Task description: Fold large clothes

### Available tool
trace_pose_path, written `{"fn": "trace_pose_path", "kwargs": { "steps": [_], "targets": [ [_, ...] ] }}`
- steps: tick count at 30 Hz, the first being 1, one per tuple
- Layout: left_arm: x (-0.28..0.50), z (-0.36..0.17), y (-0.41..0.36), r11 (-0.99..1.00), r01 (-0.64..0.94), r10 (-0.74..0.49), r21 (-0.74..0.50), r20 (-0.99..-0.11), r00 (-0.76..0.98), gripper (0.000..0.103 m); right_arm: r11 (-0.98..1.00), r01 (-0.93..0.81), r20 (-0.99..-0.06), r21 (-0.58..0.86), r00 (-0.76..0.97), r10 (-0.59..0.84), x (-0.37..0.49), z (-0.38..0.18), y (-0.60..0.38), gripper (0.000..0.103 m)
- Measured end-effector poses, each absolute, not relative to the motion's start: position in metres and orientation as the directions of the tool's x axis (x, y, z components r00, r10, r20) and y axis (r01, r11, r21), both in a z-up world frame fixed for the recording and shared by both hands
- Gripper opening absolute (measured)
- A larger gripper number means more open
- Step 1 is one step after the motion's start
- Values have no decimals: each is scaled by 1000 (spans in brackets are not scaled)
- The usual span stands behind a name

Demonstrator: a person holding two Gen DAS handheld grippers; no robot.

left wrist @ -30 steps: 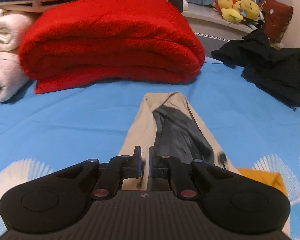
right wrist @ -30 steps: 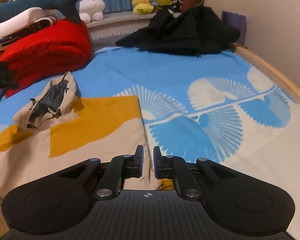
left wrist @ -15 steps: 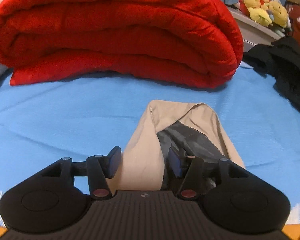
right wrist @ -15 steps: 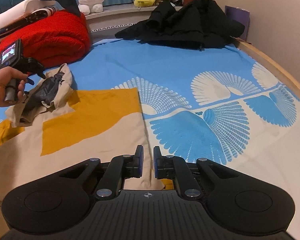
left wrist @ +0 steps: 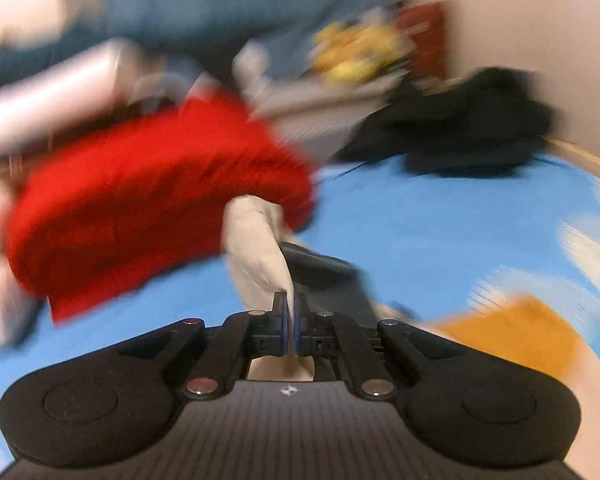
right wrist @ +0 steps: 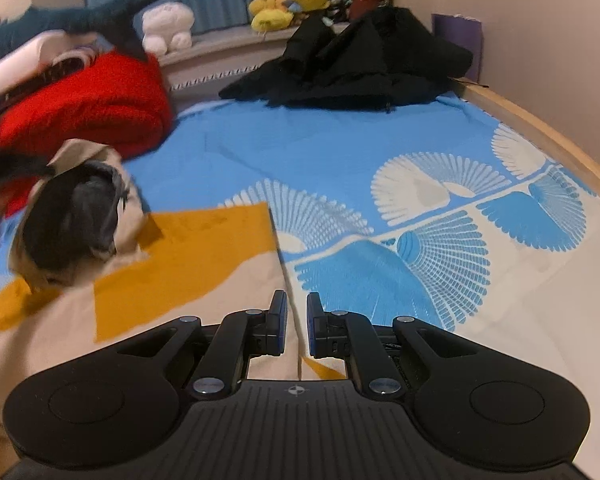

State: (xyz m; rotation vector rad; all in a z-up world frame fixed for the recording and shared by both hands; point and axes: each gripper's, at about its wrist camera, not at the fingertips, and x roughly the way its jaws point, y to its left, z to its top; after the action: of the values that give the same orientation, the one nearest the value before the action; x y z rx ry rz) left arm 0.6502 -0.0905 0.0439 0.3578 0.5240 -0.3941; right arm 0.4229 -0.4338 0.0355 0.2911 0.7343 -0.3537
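Note:
A beige and mustard hooded jacket (right wrist: 180, 256) lies spread on the blue patterned bedsheet (right wrist: 340, 152). Its hood (right wrist: 76, 216), lined in dark grey, is lifted off the sheet at the left. In the blurred left wrist view, my left gripper (left wrist: 290, 312) is shut on the beige edge of the hood (left wrist: 256, 248). My right gripper (right wrist: 296, 320) sits low at the jacket's near right edge, its jaws nearly together with the beige hem pinched between them. A blurred hand and the other gripper show at the left edge of the right wrist view.
A folded red blanket (right wrist: 88, 108) lies at the far left under white bedding and a plush shark (right wrist: 100, 20). A heap of black clothes (right wrist: 360, 64) lies at the far end. Plush toys (right wrist: 288, 0) sit on the sill. The wooden bed rim (right wrist: 540, 132) and a wall run along the right.
My left gripper opened around the hood, then shut on its beige edge and lifted it, so its view swung and blurred. The right gripper stayed put, still on the hem.

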Motion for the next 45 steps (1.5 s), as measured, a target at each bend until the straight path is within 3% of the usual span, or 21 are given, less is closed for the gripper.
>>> {"fn": "trace_pose_path", "kwargs": {
  "steps": [2, 5, 7, 9, 11, 14, 17, 20, 27, 31, 36, 39, 41, 42, 43, 44, 45],
  "targets": [
    [573, 47, -73, 810, 534, -345, 241, -540, 768, 2, 891, 423, -683, 163, 700, -207, 418, 42, -437, 10],
    [471, 13, -44, 751, 597, -288, 283, -674, 680, 8, 888, 410, -653, 208, 734, -186, 412, 52, -438, 10],
    [433, 1, -25, 795, 548, -202, 260, -738, 644, 8, 890, 397, -637, 226, 751, -173, 408, 56, -436, 10],
    [414, 11, -7, 886, 428, -165, 180, -740, 653, 10, 885, 390, -627, 256, 763, -154, 404, 59, -435, 13],
    [409, 22, 11, 955, 293, -174, 43, -720, 671, 11, 877, 384, -617, 288, 775, -137, 402, 60, -433, 20],
    [414, 21, 26, 979, 165, -199, -116, -692, 694, 11, 874, 362, -608, 325, 788, -100, 400, 59, -424, 21],
    [439, 7, 35, 973, 46, -204, -228, -739, 643, 11, 852, 339, -620, 399, 784, -21, 403, 50, -412, 21],
    [456, -10, 57, 918, -60, -286, -391, -761, 583, 15, 826, 308, -642, 471, 762, 82, 411, 32, -398, 21],
    [481, -46, 79, 854, -144, -355, -500, -763, 541, 32, 804, 237, -695, 545, 664, 276, 441, -4, -350, 25],
    [490, -63, 85, 801, -198, -404, -564, -755, 517, 36, 797, 245, -725, 552, 613, 314, 450, -20, -335, 27],
    [499, -84, 83, 795, -237, -402, -559, -777, 485, 36, 763, 289, -743, 579, 571, 348, 459, -39, -330, 28],
    [504, -88, 83, 780, -256, -406, -571, -774, 487, 34, 757, 308, -754, 576, 558, 347, 461, -46, -329, 28],
    [506, -85, 83, 779, -237, -417, -580, -762, 496, 21, 754, 305, -750, 582, 559, 353, 462, -47, -329, 28],
    [506, -83, 83, 783, -222, -420, -581, -756, 502, 10, 755, 300, -746, 583, 565, 352, 462, -46, -328, 26],
    [507, -80, 82, 787, -207, -421, -581, -751, 509, 1, 756, 294, -740, 585, 574, 350, 462, -45, -329, 18],
    [506, -75, 84, 788, -192, -422, -585, -740, 523, 1, 754, 279, -724, 595, 593, 352, 462, -41, -329, 3],
    [504, -67, 86, 781, -178, -424, -599, -718, 552, 1, 741, 257, -688, 621, 631, 358, 459, -35, -330, 2]
  ]
}}
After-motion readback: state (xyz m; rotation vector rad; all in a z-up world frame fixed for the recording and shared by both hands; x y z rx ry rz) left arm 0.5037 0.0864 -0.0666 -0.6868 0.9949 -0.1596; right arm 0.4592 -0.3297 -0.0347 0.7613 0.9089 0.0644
